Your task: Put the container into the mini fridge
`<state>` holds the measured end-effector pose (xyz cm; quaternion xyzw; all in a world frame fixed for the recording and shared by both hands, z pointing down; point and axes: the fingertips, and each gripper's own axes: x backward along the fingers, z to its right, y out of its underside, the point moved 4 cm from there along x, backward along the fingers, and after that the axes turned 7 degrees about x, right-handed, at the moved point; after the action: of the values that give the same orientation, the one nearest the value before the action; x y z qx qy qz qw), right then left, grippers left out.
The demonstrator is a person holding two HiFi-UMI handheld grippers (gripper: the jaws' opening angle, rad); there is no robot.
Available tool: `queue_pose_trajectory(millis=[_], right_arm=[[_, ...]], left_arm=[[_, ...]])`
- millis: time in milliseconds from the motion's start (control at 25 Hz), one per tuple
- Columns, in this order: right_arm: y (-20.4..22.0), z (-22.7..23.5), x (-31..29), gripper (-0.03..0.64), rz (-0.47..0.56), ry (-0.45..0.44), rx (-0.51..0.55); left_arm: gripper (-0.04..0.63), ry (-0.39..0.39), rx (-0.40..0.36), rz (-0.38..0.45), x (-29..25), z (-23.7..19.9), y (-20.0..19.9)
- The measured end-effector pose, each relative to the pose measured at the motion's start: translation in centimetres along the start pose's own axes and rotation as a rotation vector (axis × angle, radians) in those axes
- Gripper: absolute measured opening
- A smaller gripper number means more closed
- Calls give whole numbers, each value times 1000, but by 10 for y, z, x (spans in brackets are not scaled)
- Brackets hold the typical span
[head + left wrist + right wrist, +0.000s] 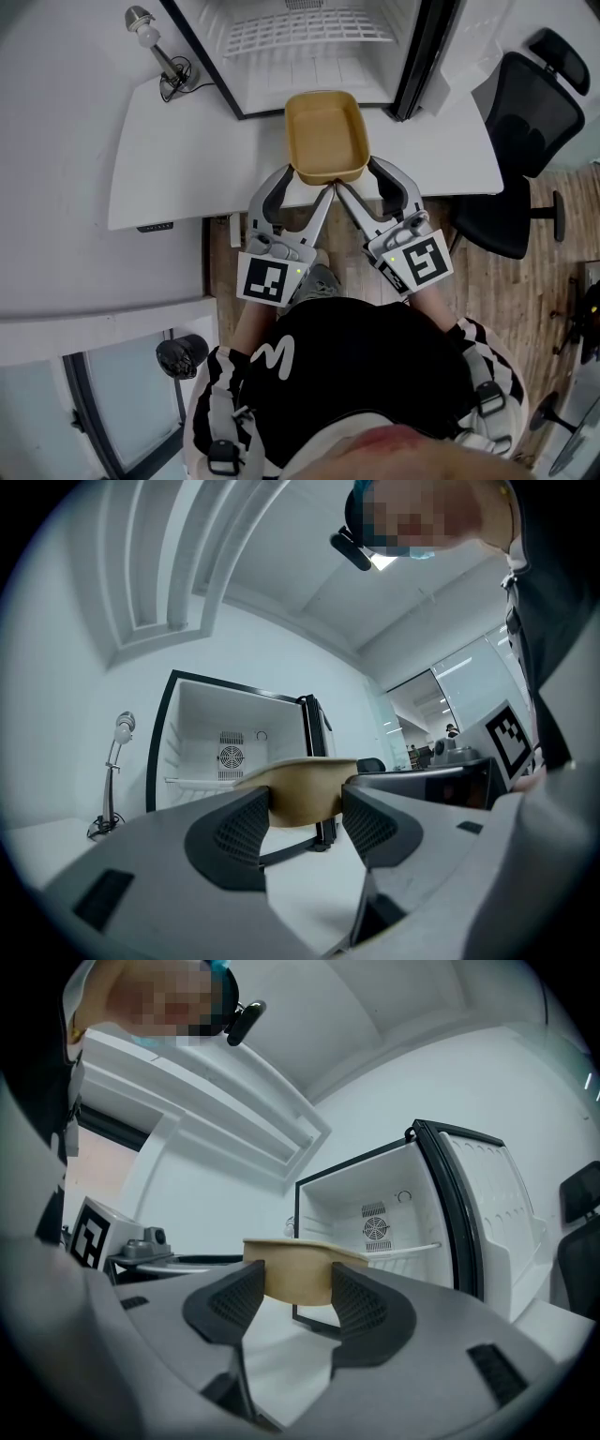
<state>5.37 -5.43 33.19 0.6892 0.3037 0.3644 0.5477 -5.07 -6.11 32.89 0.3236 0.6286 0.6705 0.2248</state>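
Observation:
A tan, empty rectangular container (325, 136) hangs above the white table's (178, 159) front edge, just before the open mini fridge (309, 42). My left gripper (309, 181) is shut on its near left corner and my right gripper (358, 176) on its near right corner. In the left gripper view the container (302, 789) sits pinched between the dark pads of the left gripper (305, 822), with the fridge (234, 752) behind it. The right gripper view shows the same container (295, 1274) clamped in the right gripper (298, 1302), with the fridge interior (394, 1232) beyond.
The fridge door (427, 56) stands open on the right, and a wire shelf (305, 33) crosses the inside. A small desk lamp (155, 47) with a cable stands at the table's back left. A black office chair (525, 141) is to the right.

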Motion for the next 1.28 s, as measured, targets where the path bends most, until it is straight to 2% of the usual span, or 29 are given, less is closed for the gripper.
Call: queue_pose_trajectory(millis=[320, 480, 600, 1280], right_arm=[[1, 16, -25, 233, 3, 6, 7], [0, 24, -36, 233, 2, 11, 9], [-1, 30, -43, 233, 5, 18, 10], [-10, 57, -79, 233, 24, 43, 21]], left_arm=[[247, 6, 6, 5, -21, -22, -2], [248, 13, -2, 34, -32, -31, -5], [248, 16, 13, 12, -40, -36, -6], [247, 42, -9, 32, -75, -67, -17]])
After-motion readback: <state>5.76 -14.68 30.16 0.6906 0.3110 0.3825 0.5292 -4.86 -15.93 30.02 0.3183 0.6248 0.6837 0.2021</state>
